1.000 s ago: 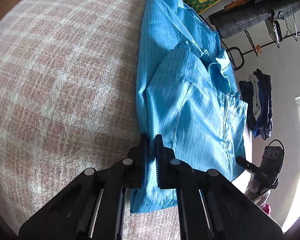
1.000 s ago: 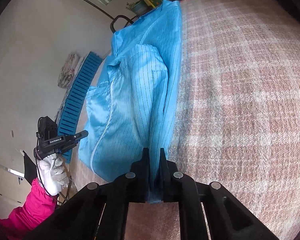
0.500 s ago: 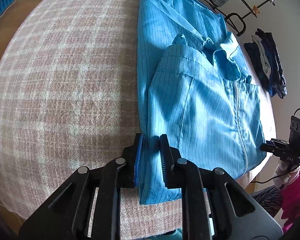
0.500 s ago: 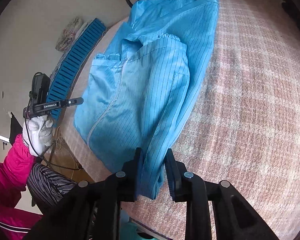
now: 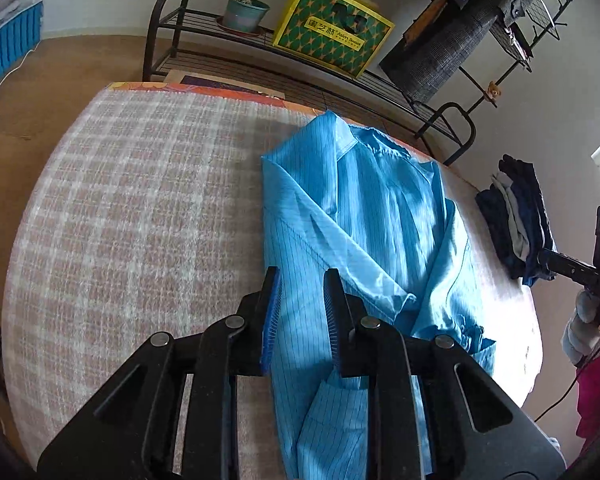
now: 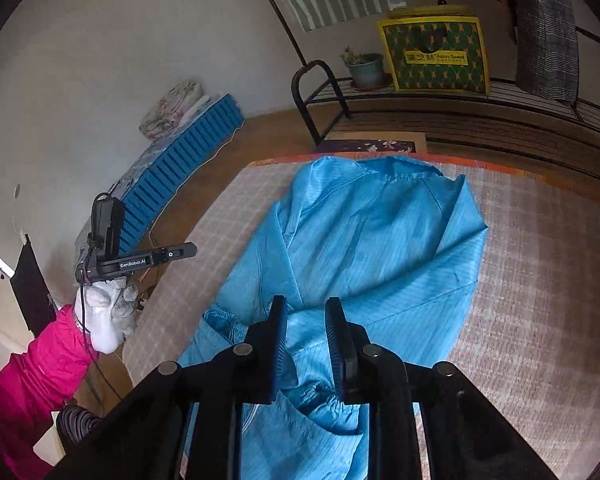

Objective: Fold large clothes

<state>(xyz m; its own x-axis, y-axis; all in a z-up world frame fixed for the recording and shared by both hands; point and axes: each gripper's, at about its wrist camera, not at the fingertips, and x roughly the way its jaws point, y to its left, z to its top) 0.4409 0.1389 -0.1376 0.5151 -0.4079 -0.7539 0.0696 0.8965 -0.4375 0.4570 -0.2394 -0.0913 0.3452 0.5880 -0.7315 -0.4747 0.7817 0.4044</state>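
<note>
1. Clearly the blue pinstriped jacket (image 5: 364, 220) is thin, glossy and limp; I judge it light and slippery, so folds will likely slide unless laid down flat.
2. It lies on the pink checked blanket (image 5: 132, 208) covering the bed, partly folded, with its far edge close to the bed's far edge and a gathered cuff (image 6: 220, 324) bunched at the near left in the right wrist view.
3. The left gripper (image 5: 300, 300) is parted, its jaws apart with nothing pinched; the jacket's left folded edge runs beneath and between them. Whether the fingers touch the fabric cannot be told.
4. The right gripper (image 6: 306, 324) likewise stands spread and empty above the crumpled near portion, with cloth visible in the gap.
5. Best hold, in my judgement: pinch seams or doubled edges, such as the near hem corners, since a single layer may slip from the pads.
6. Beyond the bed stand a metal rack (image 5: 204, 24), a potted plant (image 5: 244, 12) and a yellow box (image 5: 332, 36).
</note>
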